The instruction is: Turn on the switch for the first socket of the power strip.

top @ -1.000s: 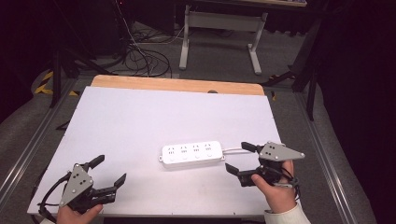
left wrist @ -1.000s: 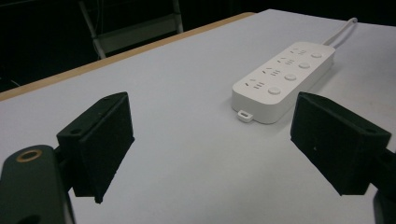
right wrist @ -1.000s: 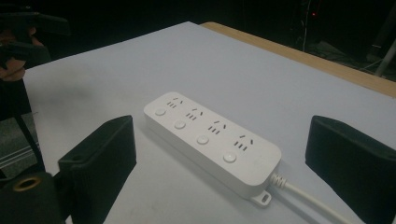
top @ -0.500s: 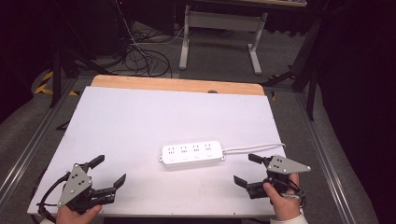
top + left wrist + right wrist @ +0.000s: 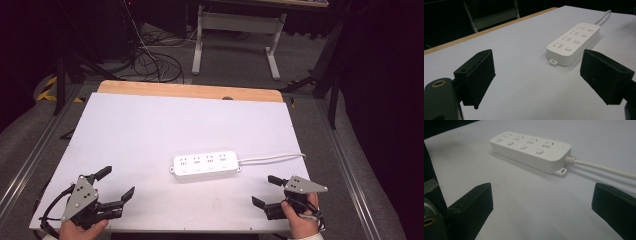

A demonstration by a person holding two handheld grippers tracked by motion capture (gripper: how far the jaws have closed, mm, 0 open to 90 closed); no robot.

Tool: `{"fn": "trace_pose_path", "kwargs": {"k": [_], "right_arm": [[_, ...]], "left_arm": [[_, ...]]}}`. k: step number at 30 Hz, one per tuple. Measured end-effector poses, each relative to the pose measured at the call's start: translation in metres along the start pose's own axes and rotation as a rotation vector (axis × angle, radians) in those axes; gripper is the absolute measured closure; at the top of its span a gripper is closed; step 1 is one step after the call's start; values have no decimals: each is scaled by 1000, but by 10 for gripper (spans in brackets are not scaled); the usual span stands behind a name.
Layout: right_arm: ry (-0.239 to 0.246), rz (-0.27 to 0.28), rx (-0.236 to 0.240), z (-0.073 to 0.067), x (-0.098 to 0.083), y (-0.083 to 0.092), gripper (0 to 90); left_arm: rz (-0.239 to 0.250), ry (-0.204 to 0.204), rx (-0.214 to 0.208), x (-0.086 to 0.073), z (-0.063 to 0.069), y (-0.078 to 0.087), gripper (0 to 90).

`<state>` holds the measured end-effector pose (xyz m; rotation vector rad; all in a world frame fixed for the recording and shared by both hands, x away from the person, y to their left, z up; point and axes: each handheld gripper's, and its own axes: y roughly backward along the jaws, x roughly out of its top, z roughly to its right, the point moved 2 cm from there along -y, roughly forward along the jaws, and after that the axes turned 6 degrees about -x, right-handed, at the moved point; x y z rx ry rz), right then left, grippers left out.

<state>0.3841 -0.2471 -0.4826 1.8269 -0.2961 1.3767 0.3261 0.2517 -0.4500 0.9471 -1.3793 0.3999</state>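
Power strip set down, both grippers clear of it.
The power strip [image 5: 205, 165] lies mid-table [image 5: 125, 130]; left gripper [image 5: 114, 186] and right gripper [image 5: 266, 190] rest near, jaws spread, pinching nothing.

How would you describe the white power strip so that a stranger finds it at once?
Look at the white table and go to its near right part. The power strip lies flat there, a long white block with four round buttons and a white cable running off to the right.
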Motion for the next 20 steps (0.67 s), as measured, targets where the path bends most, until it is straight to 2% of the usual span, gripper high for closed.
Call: {"fn": "trace_pose_path", "kwargs": {"k": [4, 9, 18, 20], "right_arm": [[2, -37, -22, -1, -8, -1, 42], [22, -66, -17, -3, -11, -4, 47], [38, 10, -30, -2, -7, 1, 47], [50, 38, -34, -2, -6, 3, 45]], "left_arm": [[-1, 2, 7, -1, 0, -1, 134], [-4, 9, 9, -2, -1, -3, 140], [7, 25, 20, -5, -5, -3, 137], [-2, 12, 28, -6, -6, -5, 138]]}}
